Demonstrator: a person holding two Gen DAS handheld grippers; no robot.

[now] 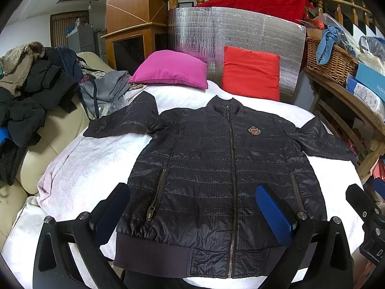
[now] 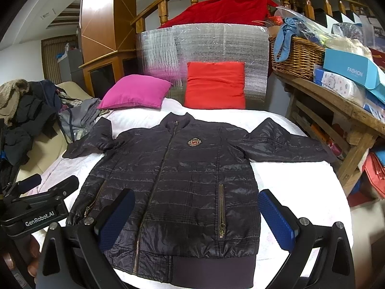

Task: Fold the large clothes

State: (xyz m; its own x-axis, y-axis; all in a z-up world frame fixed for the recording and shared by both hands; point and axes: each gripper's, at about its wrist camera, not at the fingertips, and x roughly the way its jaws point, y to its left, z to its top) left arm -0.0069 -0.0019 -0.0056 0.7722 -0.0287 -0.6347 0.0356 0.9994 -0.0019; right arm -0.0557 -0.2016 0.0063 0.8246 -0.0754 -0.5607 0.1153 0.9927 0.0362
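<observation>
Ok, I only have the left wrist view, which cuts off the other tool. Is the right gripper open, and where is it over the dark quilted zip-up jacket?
Observer: The right gripper is open and empty, its fingers straddling the lower part of the dark quilted zip-up jacket around one pocket zip.
Operator: Does the sleeve on that side lie straight?
Observer: No, that sleeve is kinked, with the elbow peaking toward the headboard.
Operator: And my gripper, seen from outside?
Observer: The left gripper is beside the jacket's other lower corner, above the white quilted bed cover, with its fingers apart.

Wooden balustrade (image 1: 336, 2) behind white-covered bed (image 1: 96, 163)
</observation>
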